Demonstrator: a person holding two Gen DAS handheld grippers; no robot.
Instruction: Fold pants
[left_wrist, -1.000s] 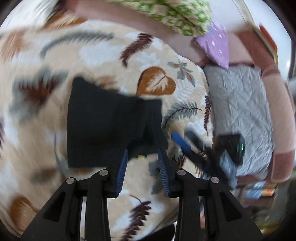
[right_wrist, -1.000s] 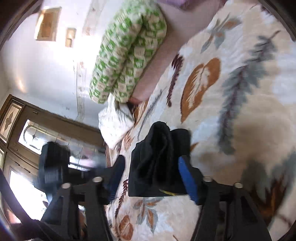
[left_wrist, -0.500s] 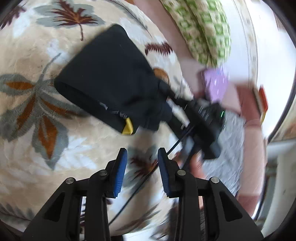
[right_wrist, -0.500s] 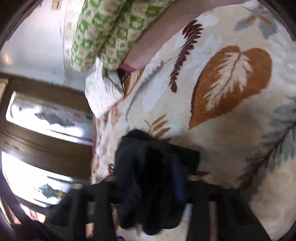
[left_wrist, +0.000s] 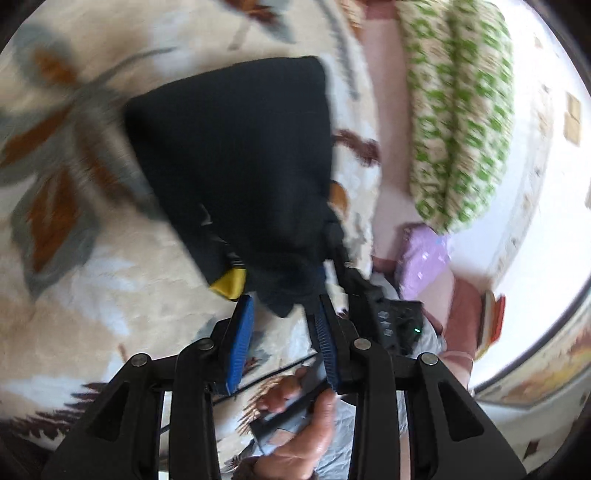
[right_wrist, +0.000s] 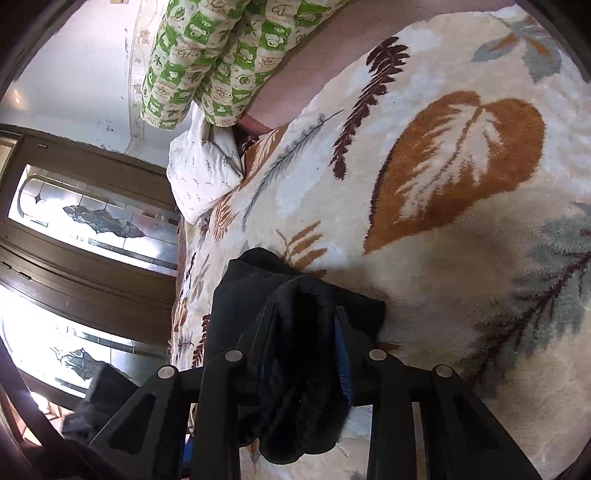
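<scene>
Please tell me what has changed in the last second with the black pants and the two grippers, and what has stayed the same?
The left gripper let go of the black pants, drew back, and now sits open at their near edge. The right gripper closed on the pants; fabric now bunches between its fingers. The pants remain a folded bundle on the leaf-patterned blanket.

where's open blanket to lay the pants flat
Free: the blanket right of the pants, around the brown leaf. Crowded: toward the green quilt and white pillow, left of the right tool.
</scene>
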